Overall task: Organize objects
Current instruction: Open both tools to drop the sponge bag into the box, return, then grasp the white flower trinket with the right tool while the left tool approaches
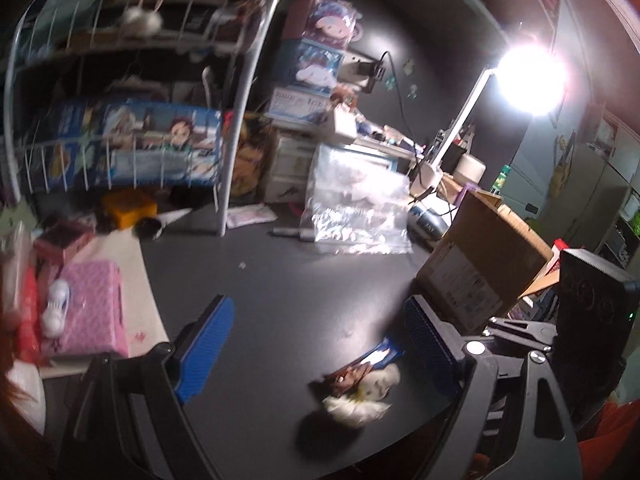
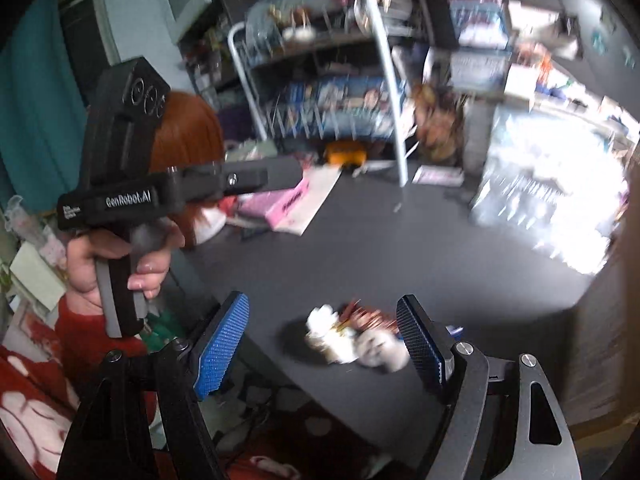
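Both claws hang wide open and empty over the dark, matte tabletop (image 1: pixel 280 300): the left claw (image 1: pixel 320 344) and the right claw (image 2: pixel 324 340) both frame the small plush keychain (image 1: pixel 360 392), a fluffy white and brown lump at the near edge. Soft and lumpy, it could squash or slip off the ribbed blue pads (image 2: pixel 220 344), or get nudged over that edge.

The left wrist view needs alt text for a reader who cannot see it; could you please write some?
The open left gripper, blue pads apart, hangs over a dark desk above a small white plush keychain. A cardboard box stands to the right, a pink box to the left, a white wire rack behind; the picture is blurred.
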Tool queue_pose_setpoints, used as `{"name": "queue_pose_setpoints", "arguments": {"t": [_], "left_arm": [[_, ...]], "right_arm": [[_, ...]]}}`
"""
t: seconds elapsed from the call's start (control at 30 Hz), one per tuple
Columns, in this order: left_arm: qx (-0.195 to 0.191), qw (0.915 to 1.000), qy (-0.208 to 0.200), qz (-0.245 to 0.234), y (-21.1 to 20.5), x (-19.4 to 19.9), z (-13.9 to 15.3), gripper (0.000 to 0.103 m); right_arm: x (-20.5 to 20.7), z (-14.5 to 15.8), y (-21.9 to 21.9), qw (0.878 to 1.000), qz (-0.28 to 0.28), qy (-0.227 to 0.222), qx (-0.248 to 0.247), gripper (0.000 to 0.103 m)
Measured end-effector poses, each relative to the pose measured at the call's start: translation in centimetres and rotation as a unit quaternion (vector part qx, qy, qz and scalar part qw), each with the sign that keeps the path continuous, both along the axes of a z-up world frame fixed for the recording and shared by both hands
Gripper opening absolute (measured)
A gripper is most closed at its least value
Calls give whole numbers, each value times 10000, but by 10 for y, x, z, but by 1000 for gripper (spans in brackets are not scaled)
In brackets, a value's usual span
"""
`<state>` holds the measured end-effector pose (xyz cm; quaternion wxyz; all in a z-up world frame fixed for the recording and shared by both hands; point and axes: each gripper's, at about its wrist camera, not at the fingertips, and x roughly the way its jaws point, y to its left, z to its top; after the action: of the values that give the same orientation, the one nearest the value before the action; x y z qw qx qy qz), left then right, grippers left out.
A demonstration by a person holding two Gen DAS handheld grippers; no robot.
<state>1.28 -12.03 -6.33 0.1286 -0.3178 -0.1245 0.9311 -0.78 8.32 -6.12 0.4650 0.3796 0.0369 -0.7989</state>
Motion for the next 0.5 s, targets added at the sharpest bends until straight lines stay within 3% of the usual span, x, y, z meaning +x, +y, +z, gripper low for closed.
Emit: {"name": "queue_pose_setpoints", "arguments": {"t": [0.13,0.23,0.5], "left_arm": [[80,9997,-245,1,-8,5,-25,85],[227,9990,-381,-30,-13,5,-38,85],[279,9983,-519,-48,-20,8,-49,85]], "right_arm": [[2,-25,-11,9994,-115,-295,-135,57],[1,-39,-18,9989,-393,-244,31,56],[-2,-65,-31,9967,-573,-169,551,39]]}}
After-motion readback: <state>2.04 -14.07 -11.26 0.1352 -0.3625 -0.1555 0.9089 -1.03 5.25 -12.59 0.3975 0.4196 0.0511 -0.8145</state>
